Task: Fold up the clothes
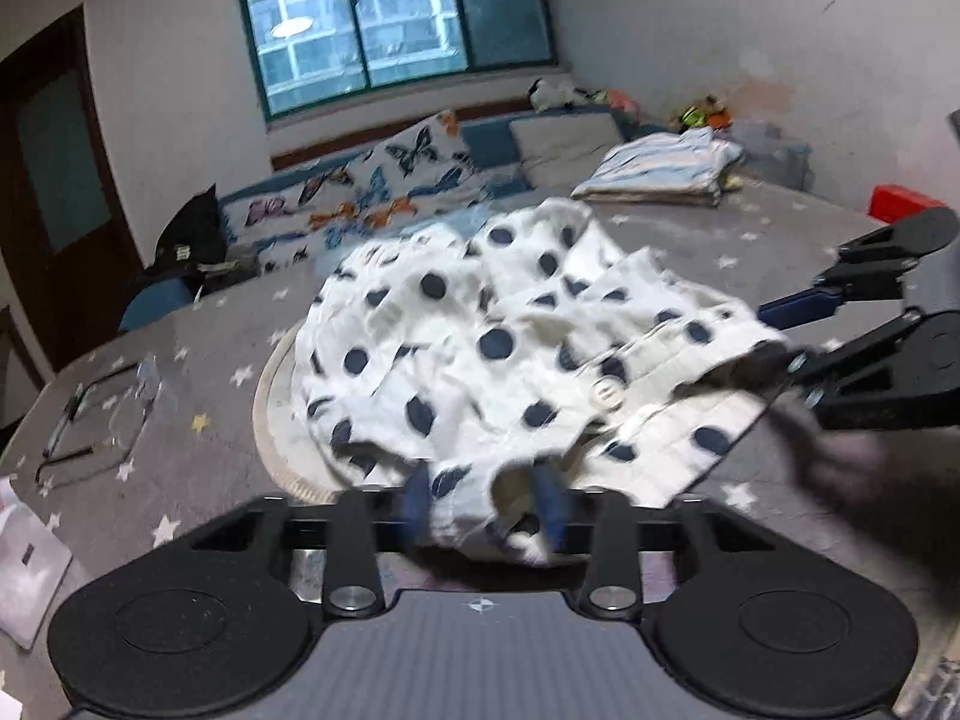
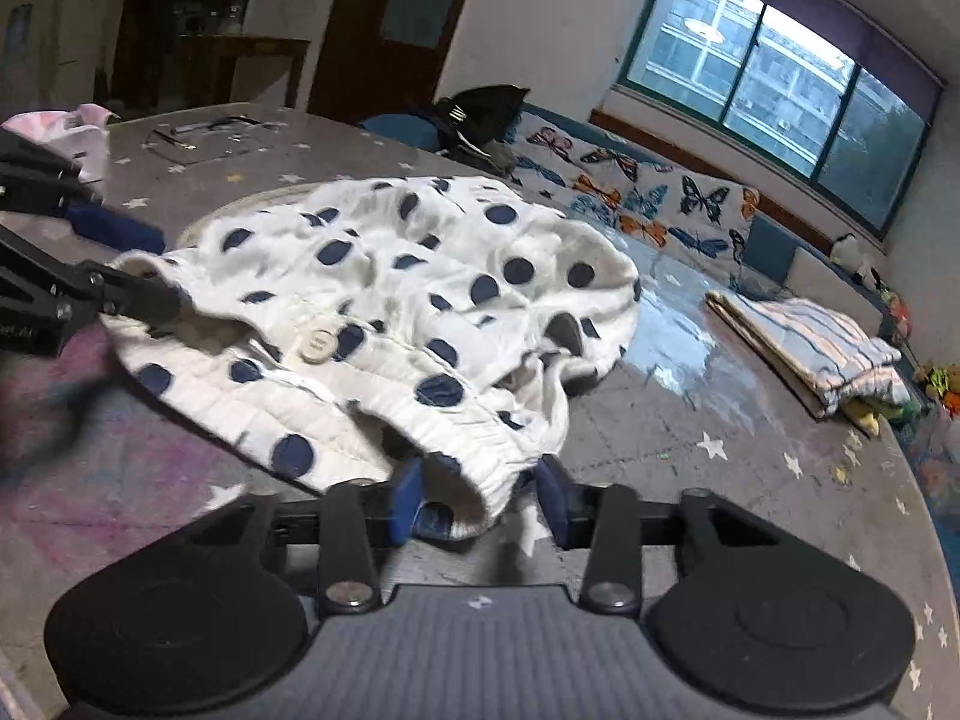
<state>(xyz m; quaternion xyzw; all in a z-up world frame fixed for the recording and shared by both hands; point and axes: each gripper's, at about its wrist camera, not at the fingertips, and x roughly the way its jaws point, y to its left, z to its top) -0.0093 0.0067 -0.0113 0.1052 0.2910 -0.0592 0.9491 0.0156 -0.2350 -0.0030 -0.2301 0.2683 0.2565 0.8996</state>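
Observation:
A white garment with navy polka dots [image 1: 480, 330] lies crumpled on the grey star-print bed cover [image 1: 750, 240]. One large pale button [image 1: 606, 393] sits near its front edge. My left gripper [image 1: 483, 504] is shut on a bunched fold of that edge, with cloth filling the gap between the blue pads. The right gripper [image 1: 786, 333] bites the same edge from the right. In the right wrist view the right gripper [image 2: 480, 498] holds the elastic hem of the garment [image 2: 390, 276]. The left gripper [image 2: 144, 264] grips the far left corner. The held edge hangs slightly above the cover.
A folded striped stack [image 1: 660, 171] rests at the back right of the bed. A butterfly-print cover [image 1: 360, 192] lies along the window wall. A round pale mat [image 1: 270, 420] sits under the garment. A clear bag [image 1: 96, 420] and white sheets [image 1: 24, 576] are at the left.

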